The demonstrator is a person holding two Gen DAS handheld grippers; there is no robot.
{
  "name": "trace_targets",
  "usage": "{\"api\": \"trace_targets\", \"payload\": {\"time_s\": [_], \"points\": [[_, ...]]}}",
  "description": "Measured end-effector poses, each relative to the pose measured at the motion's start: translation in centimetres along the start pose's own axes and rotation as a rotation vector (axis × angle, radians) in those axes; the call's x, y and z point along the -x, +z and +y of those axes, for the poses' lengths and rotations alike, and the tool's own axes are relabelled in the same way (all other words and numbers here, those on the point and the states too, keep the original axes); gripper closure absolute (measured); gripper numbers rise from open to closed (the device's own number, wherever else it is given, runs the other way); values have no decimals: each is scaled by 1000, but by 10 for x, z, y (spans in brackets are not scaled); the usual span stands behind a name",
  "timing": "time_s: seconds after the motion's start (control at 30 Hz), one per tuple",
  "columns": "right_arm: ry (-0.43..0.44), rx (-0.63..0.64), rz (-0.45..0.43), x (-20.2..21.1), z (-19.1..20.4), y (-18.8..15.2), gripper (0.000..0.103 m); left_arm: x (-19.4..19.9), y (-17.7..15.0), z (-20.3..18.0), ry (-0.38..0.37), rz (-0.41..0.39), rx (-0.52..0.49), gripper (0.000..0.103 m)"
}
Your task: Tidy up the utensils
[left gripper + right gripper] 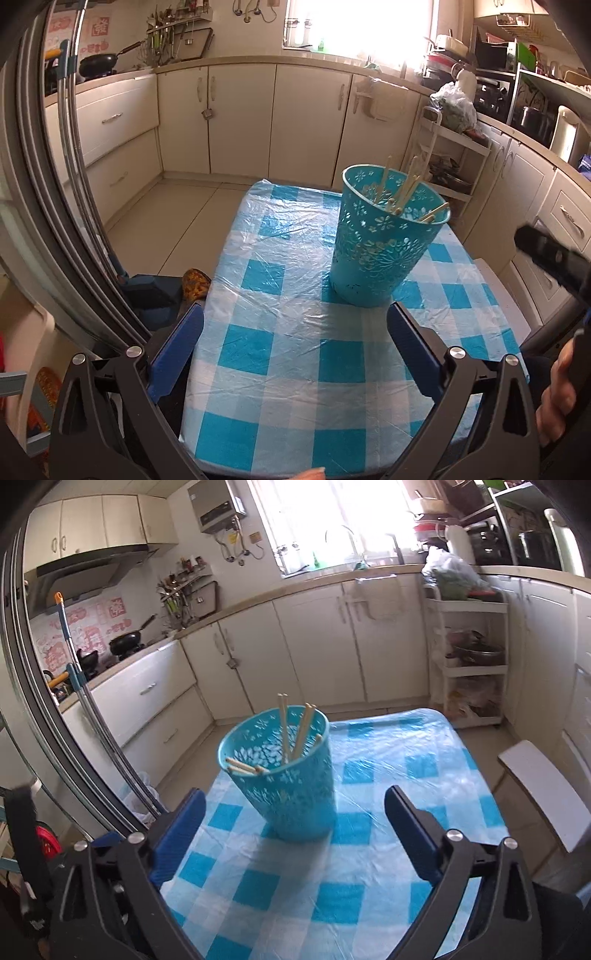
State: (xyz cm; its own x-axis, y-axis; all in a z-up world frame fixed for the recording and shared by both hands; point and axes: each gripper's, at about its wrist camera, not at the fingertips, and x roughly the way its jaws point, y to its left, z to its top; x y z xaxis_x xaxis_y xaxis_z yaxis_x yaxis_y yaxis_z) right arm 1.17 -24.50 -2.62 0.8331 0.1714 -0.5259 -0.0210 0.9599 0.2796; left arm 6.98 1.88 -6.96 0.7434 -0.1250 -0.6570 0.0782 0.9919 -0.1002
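Jaws of the left gripper spread wide and empty, teal perforated holder with wooden chopsticks beyond its right finger, checked tablecloth between, right gripper equally agape, holder just ahead between its fingers, untouched.

From my remote station, the teal basket reads soft with motion blur in the right wrist view, its flower cut-outs smeared. The lower ends of the chopsticks are lost inside it, and I cannot count them for certain. The bench runs out under the bottom edge in both views, its near end cut off. At the left wrist view's right edge, a hand shows only as a few fingers, and the right gripper shows only as a blurred dark finger. The window is blown out white; nothing beyond it can be told.
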Motion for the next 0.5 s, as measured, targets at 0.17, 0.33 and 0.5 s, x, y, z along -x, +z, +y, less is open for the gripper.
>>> {"api": "trace_targets", "payload": {"time_s": [0.17,0.33,0.5], "points": [[-70,-20,1,27,4,-1,7,38,6,-6,-24,-14,-12,7],[-90,-18,-42,62,16,9,7,79,15,-10,-68,-37,-28,7],[-41,-17,-63,102,38,11,7,110,17,-9,-105,15,-7,7]]}}
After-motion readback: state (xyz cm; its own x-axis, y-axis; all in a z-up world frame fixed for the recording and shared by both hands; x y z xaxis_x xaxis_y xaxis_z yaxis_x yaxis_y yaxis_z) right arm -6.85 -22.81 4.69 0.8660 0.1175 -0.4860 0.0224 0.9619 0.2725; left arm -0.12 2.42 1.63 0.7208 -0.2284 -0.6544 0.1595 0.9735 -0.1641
